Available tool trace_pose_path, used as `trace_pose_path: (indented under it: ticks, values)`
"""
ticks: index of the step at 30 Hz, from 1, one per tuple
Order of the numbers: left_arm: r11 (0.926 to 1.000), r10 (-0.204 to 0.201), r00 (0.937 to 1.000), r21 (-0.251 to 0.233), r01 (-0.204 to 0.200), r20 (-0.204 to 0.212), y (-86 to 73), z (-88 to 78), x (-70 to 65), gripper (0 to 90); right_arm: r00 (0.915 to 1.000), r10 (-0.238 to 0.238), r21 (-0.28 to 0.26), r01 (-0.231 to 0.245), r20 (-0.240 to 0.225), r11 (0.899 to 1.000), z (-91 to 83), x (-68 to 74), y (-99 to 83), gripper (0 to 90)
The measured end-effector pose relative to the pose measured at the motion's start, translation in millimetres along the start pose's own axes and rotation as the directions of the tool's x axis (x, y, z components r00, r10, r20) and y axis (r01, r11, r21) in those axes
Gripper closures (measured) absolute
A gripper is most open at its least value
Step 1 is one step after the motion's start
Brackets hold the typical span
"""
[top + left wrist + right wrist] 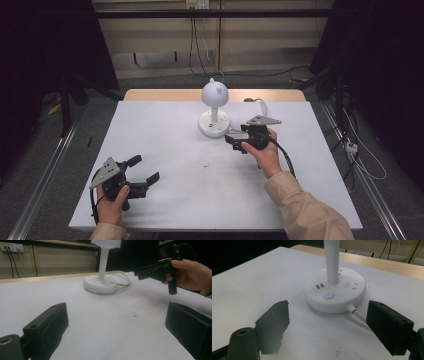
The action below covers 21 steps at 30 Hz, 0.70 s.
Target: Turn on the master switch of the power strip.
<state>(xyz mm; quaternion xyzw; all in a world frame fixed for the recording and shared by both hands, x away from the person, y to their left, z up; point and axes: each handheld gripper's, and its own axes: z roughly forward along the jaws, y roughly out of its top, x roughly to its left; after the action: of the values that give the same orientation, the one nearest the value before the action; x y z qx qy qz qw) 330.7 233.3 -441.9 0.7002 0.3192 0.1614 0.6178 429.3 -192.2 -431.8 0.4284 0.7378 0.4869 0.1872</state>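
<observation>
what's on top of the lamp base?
On the round base: the white stem rising from its middle, a lit blue button, two USB ports and socket slots. The stem hides part of the top behind it.

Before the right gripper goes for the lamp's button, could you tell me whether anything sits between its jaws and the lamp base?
Nothing visible does: the open right gripper faces the lamp base across bare table; the white cable exits toward its right jaw.
</observation>
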Motion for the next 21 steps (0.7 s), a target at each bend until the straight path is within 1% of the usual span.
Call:
trace_pose_path:
  ticks: [1, 3, 6, 8, 11, 14, 18, 19, 21]
  values:
    - [1.0, 0.002, 1.0, -0.002, -0.002, -0.001, 0.1, 0.1, -0.1, 4.5, 0.9999, -0.013, 0.009, 0.013, 0.0, 1.0, -2.9, 0.8, -1.5, 18.5]
    - [1.0, 0.0, 1.0, -0.004, 0.0, 0.0, 0.1, 0.0, -0.3, 4.5, 0.9996, -0.028, 0.007, 0.028, 0.001, 1.0, -8.1, 1.2, -3.8, 18.4]
    - [1.0, 0.003, 1.0, 0.0, -0.003, -0.003, -0.1, 0.3, -0.2, 4.5, 0.9997, -0.025, -0.002, 0.025, -0.005, 1.0, -16.5, 1.2, -6.6, 18.1]
    - [0.9999, 0.007, 1.0, 0.008, -0.007, 0.002, -0.3, 1.3, -0.5, 4.5, 0.9993, -0.037, 0.004, 0.037, -0.007, 0.999, -21.0, 0.9, -8.1, 17.0]
    - [0.9998, 0.012, 0.9999, 0.013, -0.012, 0.004, -0.2, 1.0, -0.7, 4.4, 0.9994, -0.033, -0.004, 0.033, -0.014, 0.999, -29.4, 1.0, -12.1, 16.9]
    - [0.9999, 0.009, 1.0, 0.013, -0.009, -0.001, -0.5, -0.2, -0.6, 4.4, 0.9988, -0.047, -0.006, 0.047, -0.016, 0.999, -36.0, 2.2, -16.2, 16.7]
    - [0.9998, 0.015, 0.9999, 0.013, -0.015, -0.002, -0.3, -0.9, -1.6, 4.5, 0.9974, -0.069, 0.002, 0.069, -0.02, 0.998, -45.4, 3.9, -23.3, 15.9]
    - [0.9996, 0.02, 0.9998, 0.017, -0.02, -0.006, -0.3, -0.9, -1.7, 4.5, 0.9972, -0.072, 0.001, 0.072, -0.02, 0.997, -47.8, 4.0, -25.0, 15.7]
    - [0.9997, 0.015, 0.9999, 0.018, -0.015, -0.002, -0.9, -0.5, -1.5, 4.5, 0.9973, -0.071, -0.002, 0.071, -0.018, 0.997, -53.0, 2.9, -28.6, 15.7]
